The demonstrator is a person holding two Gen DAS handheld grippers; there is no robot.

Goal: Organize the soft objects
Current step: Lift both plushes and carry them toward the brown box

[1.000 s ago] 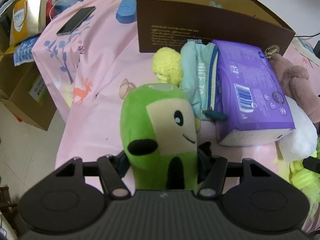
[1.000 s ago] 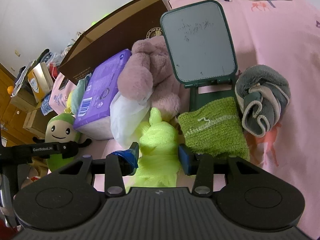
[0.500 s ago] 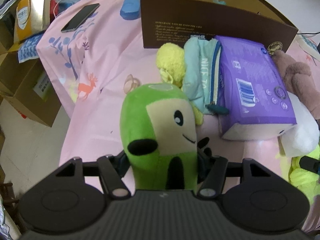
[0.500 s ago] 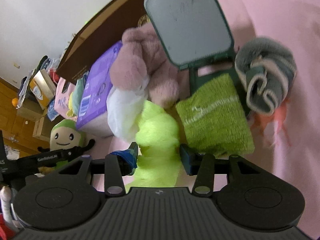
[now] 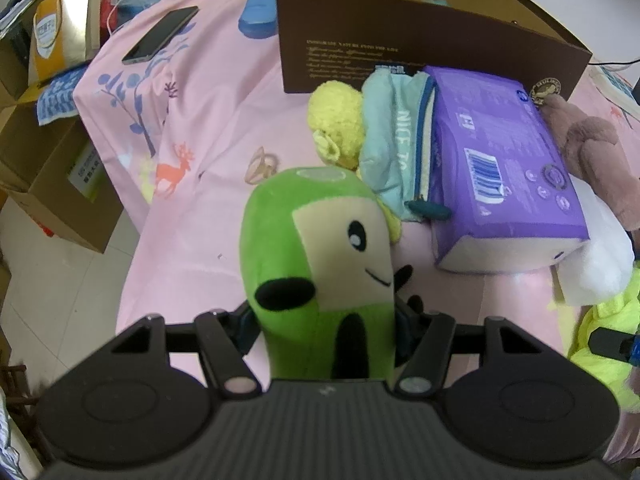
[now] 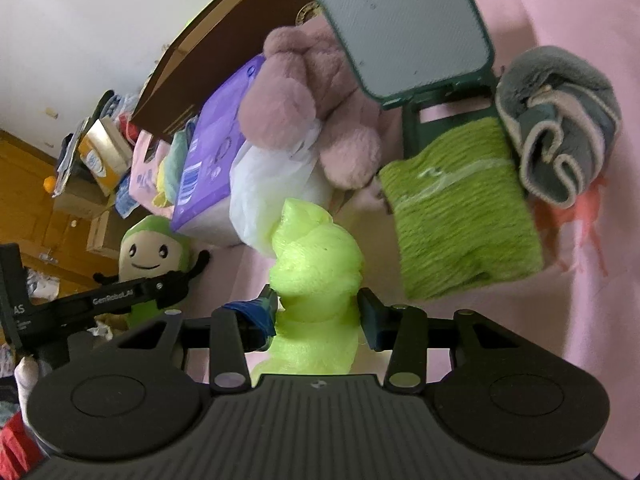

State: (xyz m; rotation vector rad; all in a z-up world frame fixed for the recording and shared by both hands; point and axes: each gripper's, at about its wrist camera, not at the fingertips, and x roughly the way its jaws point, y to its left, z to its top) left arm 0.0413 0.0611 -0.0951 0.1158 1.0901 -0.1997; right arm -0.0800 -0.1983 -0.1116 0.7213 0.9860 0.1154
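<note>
A: Two soft things were in hand at once. Our left gripper was clamped on the green plush doll, which stood upright between its jaws, lifted off the pink bedspread.

B: And our right gripper had the neon-yellow mesh puff between its jaws, which were closing; the pads looked to press its lower part.

A: We judged that we were at the carry step, with both items picked and neither stowed.

B: The brown cardboard box stood well ahead of the left gripper, beyond the purple pack and the teal pouch.

A: So next we needed to lift both clear of that pile, reach over the box's near wall, and only then let go.
</note>
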